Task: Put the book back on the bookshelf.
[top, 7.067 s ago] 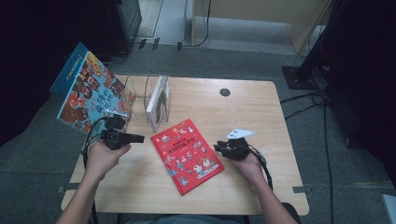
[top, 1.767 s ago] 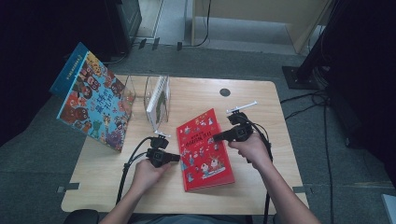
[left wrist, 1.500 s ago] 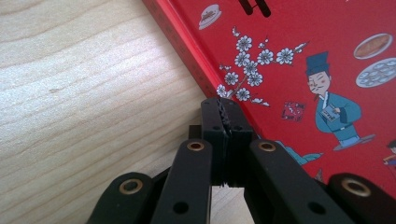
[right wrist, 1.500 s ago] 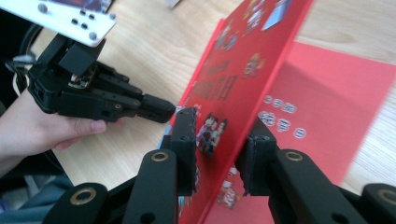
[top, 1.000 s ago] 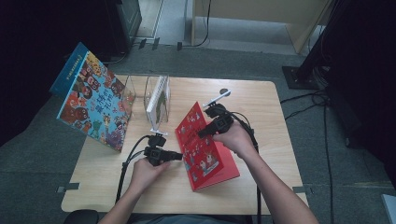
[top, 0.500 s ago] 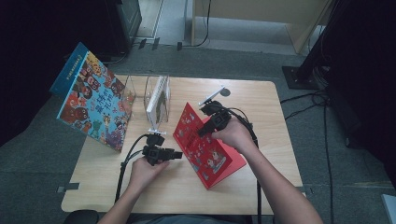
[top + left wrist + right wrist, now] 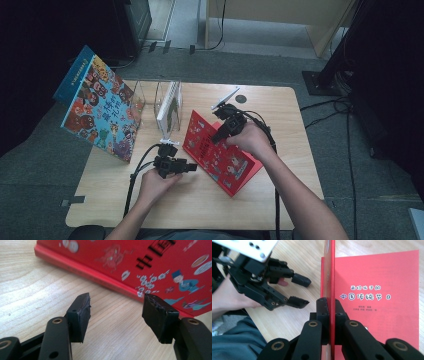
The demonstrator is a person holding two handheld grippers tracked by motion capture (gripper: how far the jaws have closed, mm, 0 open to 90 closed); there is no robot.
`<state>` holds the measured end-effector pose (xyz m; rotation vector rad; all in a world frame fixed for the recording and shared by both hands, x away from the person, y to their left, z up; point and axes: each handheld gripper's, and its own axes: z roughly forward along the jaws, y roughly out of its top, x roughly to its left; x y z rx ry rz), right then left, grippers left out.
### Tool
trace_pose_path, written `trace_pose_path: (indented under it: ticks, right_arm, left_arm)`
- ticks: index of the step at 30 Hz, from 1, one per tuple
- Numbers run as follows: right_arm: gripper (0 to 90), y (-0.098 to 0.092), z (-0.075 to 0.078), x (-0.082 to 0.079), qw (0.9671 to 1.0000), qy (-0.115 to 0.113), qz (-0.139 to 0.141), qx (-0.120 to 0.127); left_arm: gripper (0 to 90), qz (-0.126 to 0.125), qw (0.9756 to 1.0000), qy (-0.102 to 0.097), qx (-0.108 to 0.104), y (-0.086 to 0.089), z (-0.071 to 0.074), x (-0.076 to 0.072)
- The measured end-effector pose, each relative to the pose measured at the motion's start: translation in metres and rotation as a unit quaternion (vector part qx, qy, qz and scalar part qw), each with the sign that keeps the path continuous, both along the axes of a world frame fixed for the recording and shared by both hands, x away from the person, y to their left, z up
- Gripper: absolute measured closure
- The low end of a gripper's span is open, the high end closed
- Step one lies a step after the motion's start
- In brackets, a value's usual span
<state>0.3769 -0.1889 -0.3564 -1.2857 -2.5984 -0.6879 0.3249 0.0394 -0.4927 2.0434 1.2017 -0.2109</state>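
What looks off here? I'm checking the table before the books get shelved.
The red picture book is not flat: the right tool is clamped on its front cover, lifting it open above the wooden table. The left tool waits open beside its spine. The large colourful picture book leans askew over the table's left edge.

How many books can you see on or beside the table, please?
3: the red book tilted up mid-table in the right gripper, a white book upright in the clear rack, a colourful picture book leaning at the left edge. More may hide in the rack.
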Motion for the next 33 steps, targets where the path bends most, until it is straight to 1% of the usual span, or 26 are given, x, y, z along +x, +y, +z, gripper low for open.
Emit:
trace_pose_path:
  ticks: [4,8,10,13,14,18,20,21,23,25,28,30,32,33]
  right_arm:
    - [88.5,-0.005,0.01,0.003,0.9999,-0.004,-0.003,0.012]
    - [88.5,-0.007,0.017,0.005,0.9998,-0.005,-0.002,0.018]
    - [88.4,-0.007,0.019,0.006,0.9998,-0.006,0.001,0.017]
    - [88.5,-0.008,0.024,0.007,0.9997,-0.009,0.003,0.021]
    - [88.5,-0.008,0.026,0.007,0.9998,-0.008,0.002,0.021]
    - [88.5,-0.009,0.027,0.007,0.9996,-0.008,0.005,0.027]
    - [88.5,-0.01,0.027,0.008,0.9995,-0.01,0.004,0.029]
    - [88.5,-0.01,0.026,0.008,0.9995,-0.011,0.005,0.03]
    - [88.4,-0.012,0.024,0.009,0.9994,-0.011,0.003,0.032]
    - [88.4,-0.013,0.022,0.01,0.9994,-0.01,0.003,0.034]
    - [88.5,-0.014,0.023,0.01,0.9993,-0.014,0.003,0.034]
    - [88.5,-0.015,0.026,0.01,0.9992,-0.01,0.005,0.038]
    - [88.6,-0.015,0.028,0.009,0.999,-0.01,0.009,0.043]
    - [88.5,-0.015,0.028,0.008,0.999,-0.011,0.008,0.043]
  left_arm:
    - [36.5,-0.002,1.0,-0.004,-0.001,-0.002,0.001,0.0]
    - [35.7,-0.003,0.9998,-0.01,-0.017,-0.004,0.004,0.001]
    - [35.7,-0.002,0.9994,-0.016,-0.03,-0.005,0.007,0.003]
    - [34.6,-0.004,0.999,-0.028,-0.035,-0.008,0.011,0.005]
    - [33.6,-0.002,0.9988,-0.029,-0.039,-0.009,0.012,0.005]
    - [31.9,-0.002,0.9982,-0.026,-0.054,-0.013,0.013,0.009]
    - [29.6,-0.001,0.9983,-0.028,-0.052,-0.015,0.013,0.01]
    - [29.6,0.0,0.9982,-0.029,-0.052,-0.016,0.012,0.011]
    - [29.6,0.002,0.9984,-0.024,-0.052,-0.017,0.01,0.013]
    - [29.6,0.001,0.9986,-0.027,-0.046,-0.019,0.009,0.013]
    - [30.1,0.001,0.9989,-0.019,-0.044,-0.02,0.007,0.014]
    - [30.1,-0.001,0.9989,-0.016,-0.043,-0.02,0.006,0.015]
    - [29.3,-0.003,0.9982,-0.018,-0.057,-0.019,0.006,0.016]
    - [29.0,0.0,0.9979,-0.014,-0.064,-0.019,0.007,0.017]
